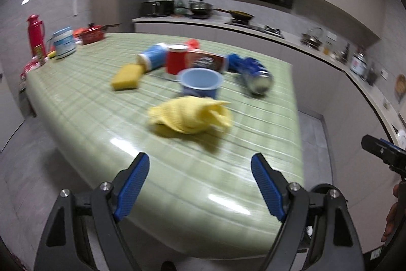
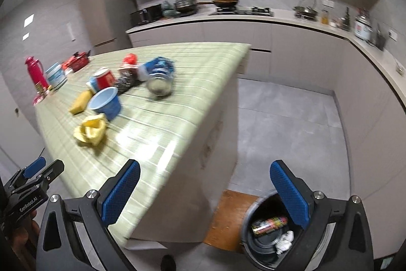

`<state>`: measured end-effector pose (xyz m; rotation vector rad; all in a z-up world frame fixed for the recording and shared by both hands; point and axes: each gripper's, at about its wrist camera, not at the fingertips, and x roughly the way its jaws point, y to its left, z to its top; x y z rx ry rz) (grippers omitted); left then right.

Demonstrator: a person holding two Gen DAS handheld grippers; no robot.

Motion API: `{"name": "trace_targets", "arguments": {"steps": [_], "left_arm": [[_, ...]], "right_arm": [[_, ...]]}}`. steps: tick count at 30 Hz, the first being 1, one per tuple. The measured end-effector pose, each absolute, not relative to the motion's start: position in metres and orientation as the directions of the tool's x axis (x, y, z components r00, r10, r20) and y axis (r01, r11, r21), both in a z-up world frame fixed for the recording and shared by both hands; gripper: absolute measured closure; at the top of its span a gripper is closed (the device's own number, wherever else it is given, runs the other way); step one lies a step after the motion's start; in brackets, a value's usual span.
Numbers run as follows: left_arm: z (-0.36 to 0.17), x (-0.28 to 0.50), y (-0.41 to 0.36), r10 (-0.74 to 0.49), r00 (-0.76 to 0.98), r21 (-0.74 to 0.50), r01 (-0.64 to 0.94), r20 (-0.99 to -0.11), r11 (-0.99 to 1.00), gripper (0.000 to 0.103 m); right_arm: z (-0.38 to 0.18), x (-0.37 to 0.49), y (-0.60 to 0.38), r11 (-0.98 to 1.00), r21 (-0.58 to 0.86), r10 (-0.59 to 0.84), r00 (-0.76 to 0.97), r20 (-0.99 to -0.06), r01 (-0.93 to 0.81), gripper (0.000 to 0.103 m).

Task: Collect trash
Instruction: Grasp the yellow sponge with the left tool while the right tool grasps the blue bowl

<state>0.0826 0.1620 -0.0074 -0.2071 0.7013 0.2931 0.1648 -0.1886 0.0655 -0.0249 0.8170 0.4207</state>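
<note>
A green-checked table (image 1: 177,169) (image 2: 157,123) holds a crumpled yellow cloth (image 1: 190,117) (image 2: 91,131), a blue cup (image 1: 200,81) (image 2: 105,100), a yellow sponge (image 1: 127,76) (image 2: 80,102), a red cup (image 1: 176,59) (image 2: 104,79), a brown packet (image 1: 205,60) (image 2: 127,78), a lying blue can (image 1: 253,75) (image 2: 159,79) and a blue-and-white tube (image 1: 152,56). My left gripper (image 1: 200,166) is open and empty above the table's near edge. My right gripper (image 2: 205,174) is open and empty above the table corner. A dark bin (image 2: 269,233) on the floor holds wrappers.
A red flask (image 1: 35,33) (image 2: 35,70), a white tub (image 1: 63,41) and a red pot (image 1: 92,34) stand at the table's far left. A kitchen counter (image 2: 279,17) with pans runs along the back wall. A wooden board (image 2: 225,215) lies beside the bin.
</note>
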Motion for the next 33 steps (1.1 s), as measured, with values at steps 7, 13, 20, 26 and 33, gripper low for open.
{"name": "trace_targets", "arguments": {"steps": [7, 13, 20, 26, 33], "left_arm": [[-0.006, 0.077, 0.226, 0.253, 0.715, -0.096, -0.409, -0.652, 0.908, 0.02], [-0.011, 0.084, 0.266, 0.271, 0.7, -0.092, -0.434, -0.661, 0.896, 0.018], [-0.019, 0.097, 0.303, 0.259, 0.693, -0.107, -0.437, -0.672, 0.893, 0.012], [-0.03, 0.115, 0.325, 0.233, 0.686, -0.11, -0.418, -0.69, 0.902, 0.012], [-0.042, 0.136, 0.338, 0.201, 0.678, -0.106, -0.382, -0.707, 0.918, 0.012]], "right_arm": [[0.069, 0.165, -0.116, 0.887, 0.138, 0.401, 0.584, -0.706, -0.441, 0.0], [0.066, 0.169, -0.063, 0.869, 0.137, 0.421, 0.563, -0.711, -0.476, 0.0], [0.057, 0.175, -0.006, 0.854, 0.132, 0.431, 0.541, -0.722, -0.504, 0.0], [0.045, 0.186, 0.032, 0.852, 0.132, 0.426, 0.524, -0.738, -0.506, 0.0], [0.03, 0.205, 0.063, 0.861, 0.13, 0.407, 0.512, -0.757, -0.492, 0.0]]}}
